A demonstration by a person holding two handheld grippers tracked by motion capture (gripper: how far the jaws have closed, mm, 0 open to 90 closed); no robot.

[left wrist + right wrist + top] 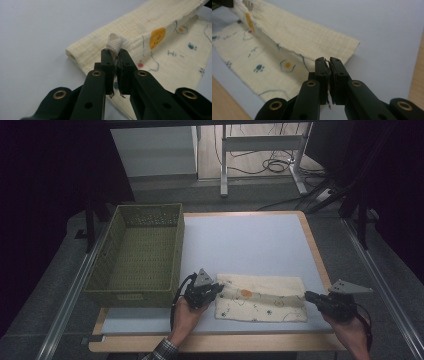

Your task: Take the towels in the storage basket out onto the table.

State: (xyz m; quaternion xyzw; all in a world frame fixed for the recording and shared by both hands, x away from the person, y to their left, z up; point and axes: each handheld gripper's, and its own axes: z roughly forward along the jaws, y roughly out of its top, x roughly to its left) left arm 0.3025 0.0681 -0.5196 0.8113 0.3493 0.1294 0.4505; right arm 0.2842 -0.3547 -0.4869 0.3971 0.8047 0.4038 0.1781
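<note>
A cream cloth (260, 297) printed with small coloured figures lies folded lengthwise near the table's front edge. My left gripper (220, 287) is at its left end, shut on a bunched corner of the cloth (140, 27) that pokes out past the tips of the left gripper (115, 53). My right gripper (307, 296) is at the right end. There the upper layer of the cloth (307, 37) runs into the right gripper (329, 62), whose jaws are closed on its corner. The upper layer hangs slightly lifted between the two grips.
An empty green woven basket (135, 297) stands on the table's left side, close to my left hand. The white tabletop (240, 240) has a wooden border. Metal rails run along both sides, and desk legs and cables (272, 165) are on the floor beyond.
</note>
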